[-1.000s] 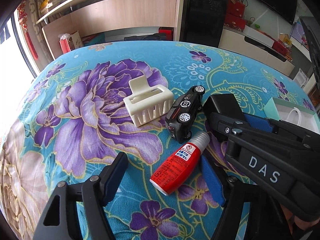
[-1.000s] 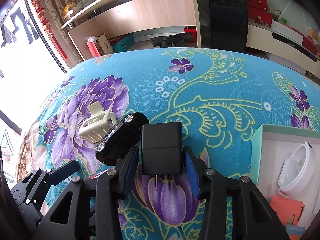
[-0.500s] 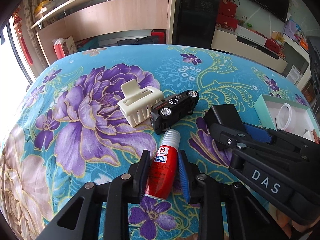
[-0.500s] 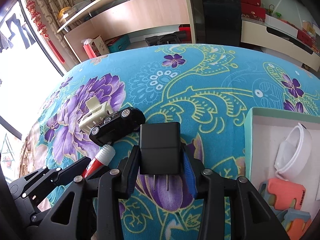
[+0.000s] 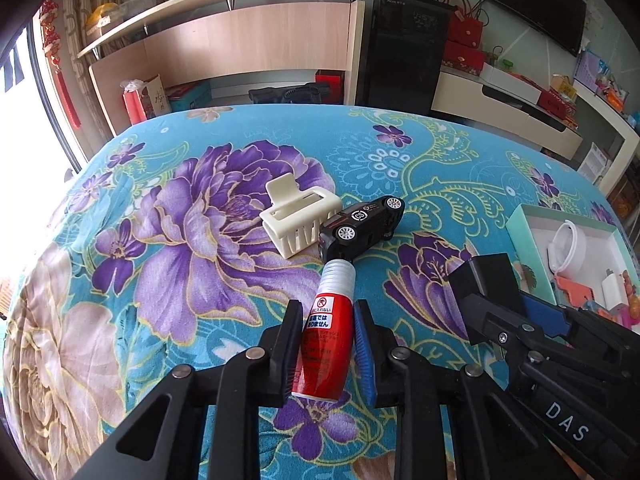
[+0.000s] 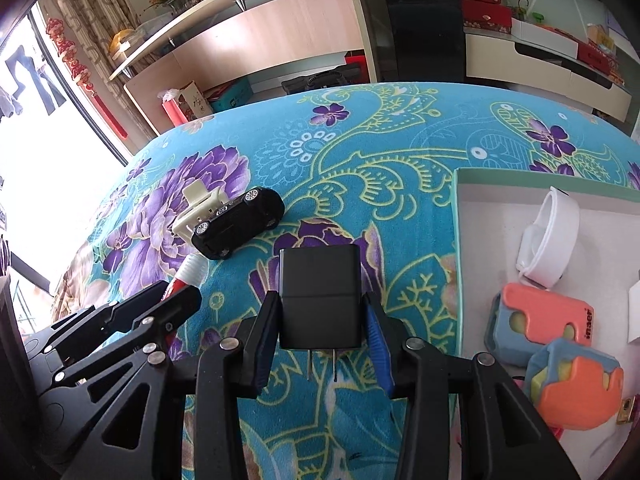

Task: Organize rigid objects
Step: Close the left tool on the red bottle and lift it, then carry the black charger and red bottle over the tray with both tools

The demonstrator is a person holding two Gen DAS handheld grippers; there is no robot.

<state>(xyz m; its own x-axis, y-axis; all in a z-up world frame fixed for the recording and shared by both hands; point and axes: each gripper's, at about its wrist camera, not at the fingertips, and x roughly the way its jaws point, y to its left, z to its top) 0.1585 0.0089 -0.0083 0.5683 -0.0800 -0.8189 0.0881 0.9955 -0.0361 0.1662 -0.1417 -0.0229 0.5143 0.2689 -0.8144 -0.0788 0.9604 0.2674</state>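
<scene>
My left gripper [image 5: 326, 312] is shut on a red tube [image 5: 324, 344] with a white ribbed cap, pads pressing both its sides just above the floral cloth. Beyond the cap, a black toy car [image 5: 362, 226] lies beside a cream hair claw clip [image 5: 298, 216]. My right gripper [image 6: 320, 300] is shut on a black plug adapter [image 6: 320, 292], prongs pointing back toward the camera. It hovers left of the mint-rimmed box [image 6: 458, 240]. From the right wrist view the car [image 6: 238, 222], clip [image 6: 196, 208] and left gripper [image 6: 176, 300] sit at the left.
The box holds a white round case [image 6: 548, 236] and orange-and-blue foam pieces [image 6: 540, 320]. The teal floral cloth [image 5: 400, 160] covers the table. Shelves, a black cabinet and a TV stand line the room behind the far edge.
The left jaws closed from wide open onto the red tube, which turned to lie along the fingers. The right gripper carried the adapter rightward, nearer the box.
</scene>
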